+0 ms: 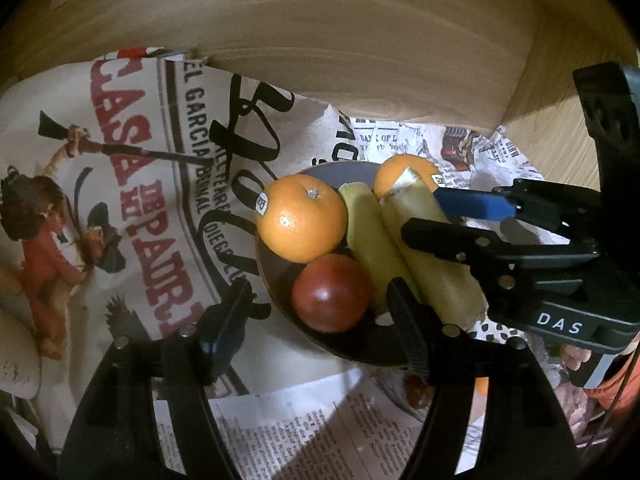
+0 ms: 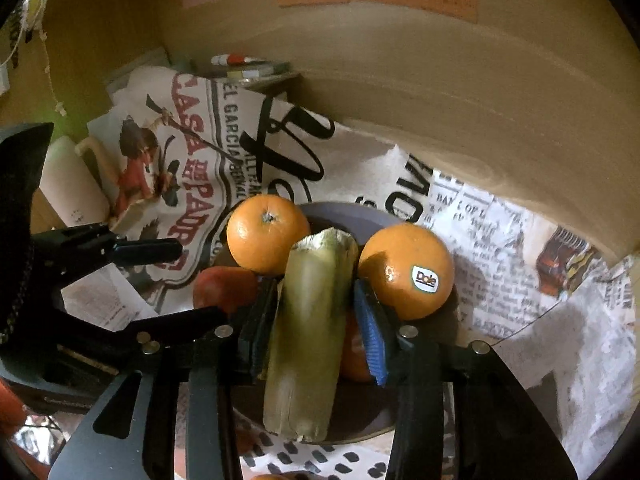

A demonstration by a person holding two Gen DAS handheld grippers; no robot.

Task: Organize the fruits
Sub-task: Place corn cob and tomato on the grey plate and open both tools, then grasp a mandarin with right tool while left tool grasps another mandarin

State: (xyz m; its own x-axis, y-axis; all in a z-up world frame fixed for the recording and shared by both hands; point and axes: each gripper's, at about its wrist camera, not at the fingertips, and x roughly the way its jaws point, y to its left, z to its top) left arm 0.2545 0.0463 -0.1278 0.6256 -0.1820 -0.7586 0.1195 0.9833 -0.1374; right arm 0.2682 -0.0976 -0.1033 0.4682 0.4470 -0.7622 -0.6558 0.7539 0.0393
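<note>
A dark plate [image 1: 344, 170] holds two oranges, one on the left [image 1: 301, 218] and one at the back [image 1: 394, 178], a red apple [image 1: 331, 293] and two pale green stalk pieces. My right gripper [image 2: 316, 320] is shut on one stalk piece [image 2: 312, 332] and holds it over the plate [image 2: 352, 216], between the two oranges [image 2: 267, 233] [image 2: 406, 270]. My left gripper [image 1: 320, 316] is open and empty, its fingers either side of the apple at the plate's near edge. The other stalk piece [image 1: 368, 236] lies on the plate.
Printed newspaper sheets [image 1: 132, 184] cover the surface under the plate. A curved wooden wall [image 1: 360, 52] rises behind. A pale mug [image 2: 68, 184] stands at the left. Some markers and small items [image 2: 248, 66] lie at the back.
</note>
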